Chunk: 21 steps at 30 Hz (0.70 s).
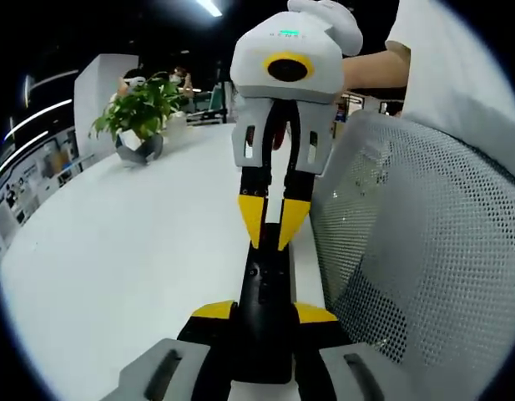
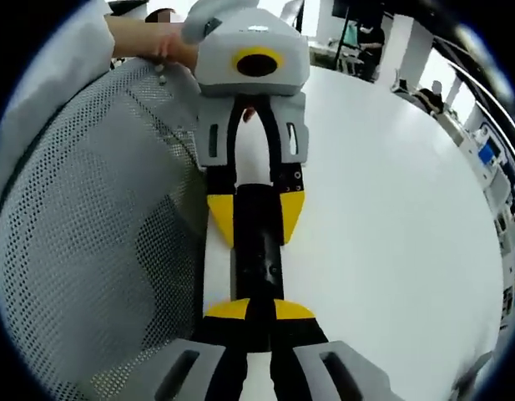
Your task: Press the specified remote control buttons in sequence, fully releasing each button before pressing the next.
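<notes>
A slim black remote control (image 1: pixel 264 284) lies lengthwise between the yellow-tipped jaws of my left gripper (image 1: pixel 264 313), which is shut on its sides. My right gripper (image 1: pixel 271 238) comes in from the far side, its yellow tips drawn together and resting on the remote's far end. In the right gripper view the same remote (image 2: pixel 257 255) runs from my right gripper (image 2: pixel 259 311) up to the left gripper (image 2: pixel 255 213), which clamps it. Small buttons show faintly on the remote's top face. Both grippers hang over the edge of a white table (image 1: pixel 115 251).
A grey mesh chair back (image 1: pixel 424 251) (image 2: pixel 90 234) stands close beside the grippers. A potted green plant (image 1: pixel 140 113) sits far back on the table (image 2: pixel 391 209). A person in a white shirt (image 1: pixel 466 67) holds the grippers. Other people sit in the background.
</notes>
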Motion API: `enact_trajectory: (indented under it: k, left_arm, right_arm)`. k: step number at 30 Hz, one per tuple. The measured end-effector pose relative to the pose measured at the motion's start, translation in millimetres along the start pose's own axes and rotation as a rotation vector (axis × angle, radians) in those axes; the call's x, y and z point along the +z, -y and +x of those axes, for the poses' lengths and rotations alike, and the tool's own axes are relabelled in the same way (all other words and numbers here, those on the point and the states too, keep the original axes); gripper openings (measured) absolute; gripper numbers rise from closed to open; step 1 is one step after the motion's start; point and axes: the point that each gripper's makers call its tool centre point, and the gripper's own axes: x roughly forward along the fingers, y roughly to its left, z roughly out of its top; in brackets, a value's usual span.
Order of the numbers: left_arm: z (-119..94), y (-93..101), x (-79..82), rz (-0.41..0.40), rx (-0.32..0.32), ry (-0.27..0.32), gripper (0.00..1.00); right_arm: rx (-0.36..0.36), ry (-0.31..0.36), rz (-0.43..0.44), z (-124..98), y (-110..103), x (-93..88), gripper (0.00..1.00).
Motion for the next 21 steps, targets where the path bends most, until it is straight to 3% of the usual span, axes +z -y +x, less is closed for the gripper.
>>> enact_trajectory:
  k: [8,11,14,17,21]
  left_arm:
    - [-0.1,0.6,0.3,0.003,-0.003,0.000,0.25]
    - [-0.1,0.4,0.2,0.002,-0.002,0.001,0.25]
    - [-0.2,0.6,0.2,0.003,0.000,0.000,0.25]
    - [-0.3,0.7,0.3,0.004,0.000,0.000,0.25]
    - [-0.4,1.0,0.3,0.001,-0.001,0.002,0.25]
  right_arm:
    - [-0.008,-0.048,0.003,0.0,0.4,-2.7,0.05]
    - [0.002,0.080,0.071,-2.3,0.9,-1.4,0.05]
    - [-0.042,0.245,0.145,-5.1,1.9,-1.6,0.05]
    - [-0.074,0.286,0.110,-5.1,-0.5,-1.8,0.06]
    - [-0.109,0.287,0.083,-5.8,5.5,-0.7,0.11]
